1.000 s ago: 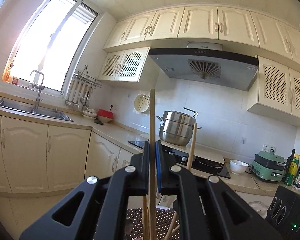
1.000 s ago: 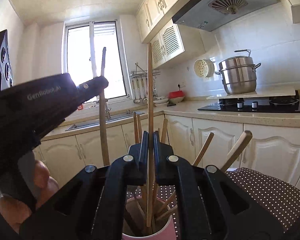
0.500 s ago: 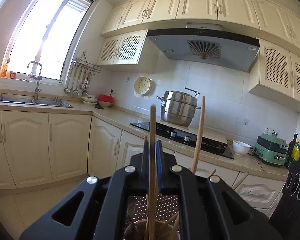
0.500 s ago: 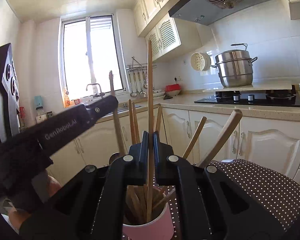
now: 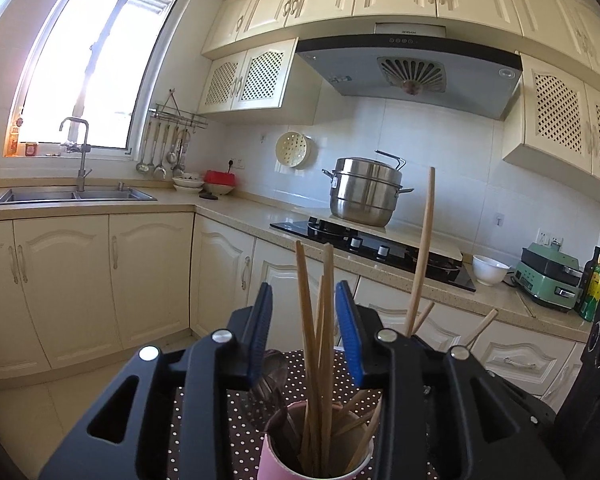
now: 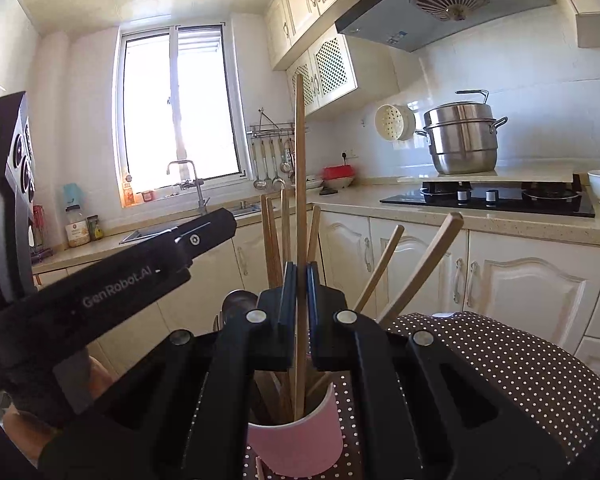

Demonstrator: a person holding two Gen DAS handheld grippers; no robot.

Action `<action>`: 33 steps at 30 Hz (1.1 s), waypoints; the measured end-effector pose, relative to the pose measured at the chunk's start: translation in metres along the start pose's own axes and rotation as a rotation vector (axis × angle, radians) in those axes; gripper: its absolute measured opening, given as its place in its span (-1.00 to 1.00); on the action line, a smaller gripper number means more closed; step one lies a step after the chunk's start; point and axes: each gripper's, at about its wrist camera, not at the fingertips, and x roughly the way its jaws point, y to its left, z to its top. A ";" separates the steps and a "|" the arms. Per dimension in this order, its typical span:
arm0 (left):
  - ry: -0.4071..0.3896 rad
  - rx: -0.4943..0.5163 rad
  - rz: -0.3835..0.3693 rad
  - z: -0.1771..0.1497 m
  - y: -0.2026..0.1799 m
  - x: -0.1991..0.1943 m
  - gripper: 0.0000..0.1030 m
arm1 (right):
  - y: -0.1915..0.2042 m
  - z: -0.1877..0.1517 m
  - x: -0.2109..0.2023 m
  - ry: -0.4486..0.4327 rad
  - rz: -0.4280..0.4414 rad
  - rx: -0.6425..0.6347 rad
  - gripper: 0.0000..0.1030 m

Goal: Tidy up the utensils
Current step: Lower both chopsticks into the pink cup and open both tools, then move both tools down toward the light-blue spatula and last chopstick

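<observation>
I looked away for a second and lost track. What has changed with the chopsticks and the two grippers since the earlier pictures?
The left gripper sank toward the pink cup and let go of its chopstick; its fingers are opening, and the stick now stands in the cup with the others, untouched. The right gripper stayed shut on its own chopstick above the cup.

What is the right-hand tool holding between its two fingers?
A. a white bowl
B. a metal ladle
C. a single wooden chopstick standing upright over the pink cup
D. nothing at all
C: the right gripper is shut on one upright chopstick, whose lower end reaches into the pink cup.
</observation>
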 end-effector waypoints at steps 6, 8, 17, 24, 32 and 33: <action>0.015 0.025 0.031 -0.001 0.000 -0.007 -0.21 | 0.002 -0.002 -0.001 0.016 -0.020 -0.003 -0.89; 0.020 0.028 0.036 -0.001 0.001 -0.010 -0.13 | 0.002 -0.004 -0.001 0.024 -0.027 0.000 -0.89; 0.027 0.042 0.073 0.000 0.005 -0.024 0.15 | 0.005 -0.005 -0.007 0.037 -0.056 -0.008 -0.88; 0.028 0.055 0.106 0.003 0.009 -0.042 0.26 | 0.015 -0.001 -0.019 0.032 -0.066 -0.019 -0.87; -0.005 0.058 0.127 0.009 0.013 -0.078 0.47 | 0.029 0.008 -0.042 0.008 -0.069 -0.032 -0.73; -0.007 0.058 0.131 0.010 0.014 -0.083 0.48 | 0.031 0.010 -0.046 0.003 -0.069 -0.034 -0.56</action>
